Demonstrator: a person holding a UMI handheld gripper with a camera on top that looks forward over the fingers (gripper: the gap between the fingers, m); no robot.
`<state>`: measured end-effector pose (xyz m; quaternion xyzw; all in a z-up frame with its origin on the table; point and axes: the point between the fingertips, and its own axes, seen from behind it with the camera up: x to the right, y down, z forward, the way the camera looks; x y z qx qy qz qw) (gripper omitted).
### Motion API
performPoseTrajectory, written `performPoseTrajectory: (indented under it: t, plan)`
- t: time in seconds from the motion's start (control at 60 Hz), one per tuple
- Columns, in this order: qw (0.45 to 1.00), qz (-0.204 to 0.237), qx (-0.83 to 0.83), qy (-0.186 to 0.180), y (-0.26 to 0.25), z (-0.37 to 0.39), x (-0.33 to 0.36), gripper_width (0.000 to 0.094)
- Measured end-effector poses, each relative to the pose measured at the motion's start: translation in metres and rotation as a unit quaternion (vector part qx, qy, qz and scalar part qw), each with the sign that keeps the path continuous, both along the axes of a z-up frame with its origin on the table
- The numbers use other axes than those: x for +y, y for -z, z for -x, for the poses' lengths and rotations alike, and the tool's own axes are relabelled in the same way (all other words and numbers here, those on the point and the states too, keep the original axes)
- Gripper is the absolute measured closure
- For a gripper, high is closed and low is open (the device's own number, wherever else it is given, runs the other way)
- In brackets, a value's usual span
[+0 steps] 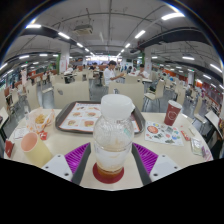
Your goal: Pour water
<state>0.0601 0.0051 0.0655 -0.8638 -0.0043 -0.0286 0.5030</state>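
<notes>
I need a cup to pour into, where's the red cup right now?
In the gripper view, the red cup stands on the table, beyond the right finger, right of the bottle between the fingers, behind a patterned plate.

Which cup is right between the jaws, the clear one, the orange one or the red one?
The clear plastic cup with the white lid stands between the jaws. The orange cup and red paper cup stand off to either side.
</notes>
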Motion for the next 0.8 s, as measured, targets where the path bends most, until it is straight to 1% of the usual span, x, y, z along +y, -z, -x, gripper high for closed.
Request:
performPoseTrajectory:
  t: [0.017,0.05,0.133,0.183,0.333,0.45,0.617,0.7,0.8]
  plan:
    - [1.0,0.003,-0.002,-0.002,-0.002,0.0,-0.003,0.0076]
    - [1.0,0.013,-0.005,-0.003,-0.008,-0.001,-0.012,0.011]
    - [0.999,0.035,-0.003,0.0,-0.029,0.001,-0.043,0.0081]
    - [0.999,0.052,0.0,0.002,-0.043,0.003,-0.067,0.0086]
    - [0.996,0.084,-0.007,0.004,-0.083,0.014,-0.135,0.0092]
    - [0.996,0.087,-0.005,0.013,-0.105,0.023,-0.173,0.0094]
    - [0.997,0.076,-0.006,0.023,-0.125,0.026,-0.195,0.0093]
    - [0.997,0.068,-0.016,0.023,-0.131,0.025,-0.202,0.0094]
    - [0.997,0.074,-0.027,0.014,-0.13,0.026,-0.207,0.0092]
